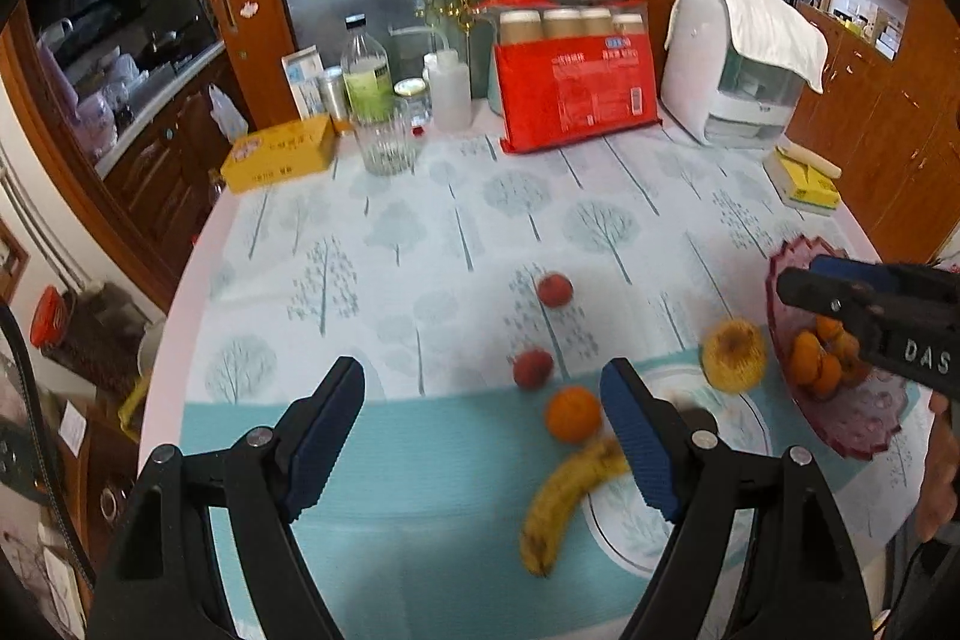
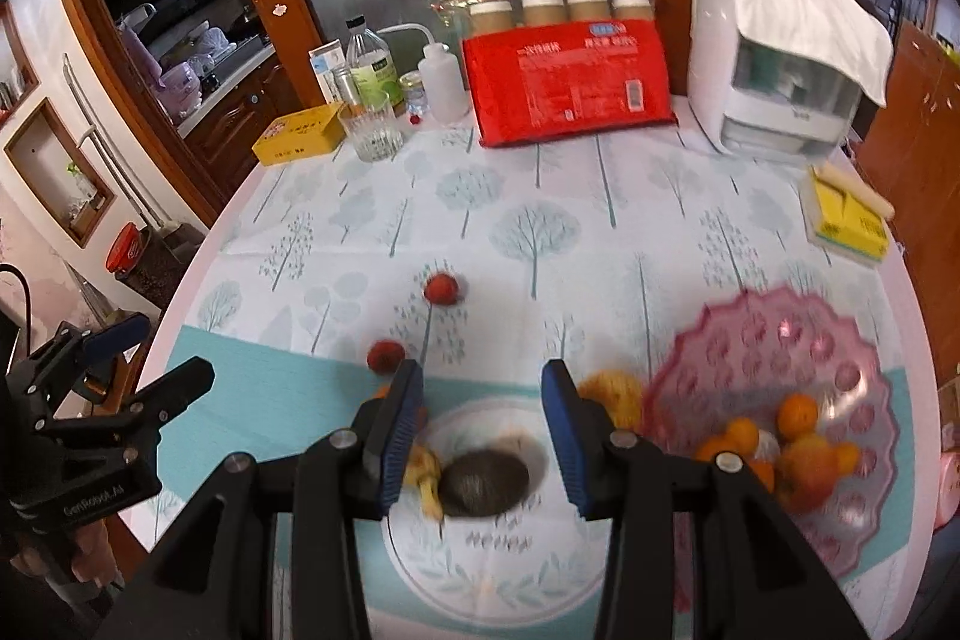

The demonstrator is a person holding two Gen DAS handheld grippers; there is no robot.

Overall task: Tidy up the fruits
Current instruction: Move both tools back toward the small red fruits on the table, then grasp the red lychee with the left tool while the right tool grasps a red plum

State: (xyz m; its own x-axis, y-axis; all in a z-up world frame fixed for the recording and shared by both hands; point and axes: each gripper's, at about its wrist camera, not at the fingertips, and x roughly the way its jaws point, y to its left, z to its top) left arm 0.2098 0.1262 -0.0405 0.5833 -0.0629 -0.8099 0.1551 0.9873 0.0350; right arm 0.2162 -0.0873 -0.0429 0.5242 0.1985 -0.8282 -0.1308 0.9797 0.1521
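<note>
Both cameras ride the hand-held grippers and look steeply down and forward across the tabletop (image 1: 420, 232) toward the glass door at the far side. The left wrist view sits further left, with the banana (image 1: 558, 508) close below it. The right wrist view hangs nearer over the white plate (image 2: 480, 580) and pink fruit bowl (image 2: 780, 340). Both share the red package (image 1: 576, 94) (and each catches the other gripper at its edge).

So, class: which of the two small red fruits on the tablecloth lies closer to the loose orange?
The nearer red fruit, just above the orange; the other red fruit sits farther up the cloth.
</note>
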